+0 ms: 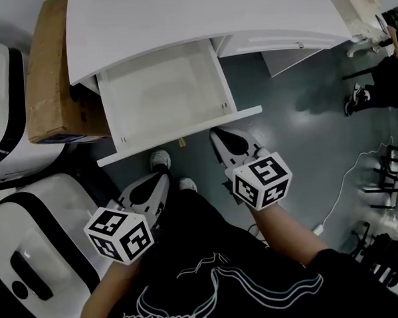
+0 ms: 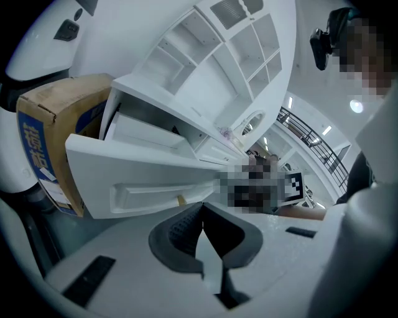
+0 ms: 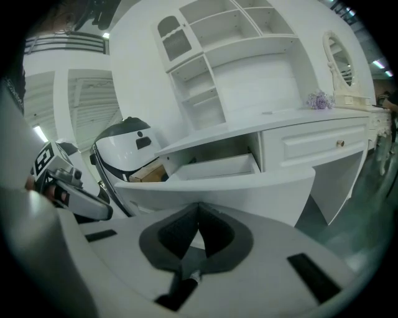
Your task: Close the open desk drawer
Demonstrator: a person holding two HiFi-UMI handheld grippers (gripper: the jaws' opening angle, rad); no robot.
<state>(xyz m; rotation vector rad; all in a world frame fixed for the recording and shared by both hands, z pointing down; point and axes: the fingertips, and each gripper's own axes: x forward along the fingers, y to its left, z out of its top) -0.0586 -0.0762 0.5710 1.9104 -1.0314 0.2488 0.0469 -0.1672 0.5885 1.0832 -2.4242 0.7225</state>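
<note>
head view showed inside the drawer (image 1: 162, 90), left gripper view only its front; my left gripper (image 1: 159, 184) and right gripper (image 1: 222, 139) had jaws together.

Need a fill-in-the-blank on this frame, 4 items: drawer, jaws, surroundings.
1. The desk drawer stands ____, not yet pushed in.
2. The jaws of the left gripper and the right gripper are both ____, with nothing between them.
3. In the head view, the cardboard box sits on the drawer's ____ side.
4. The gripper nearer the drawer front is the ____ one.

Missing words: open; shut; left; right.
</note>
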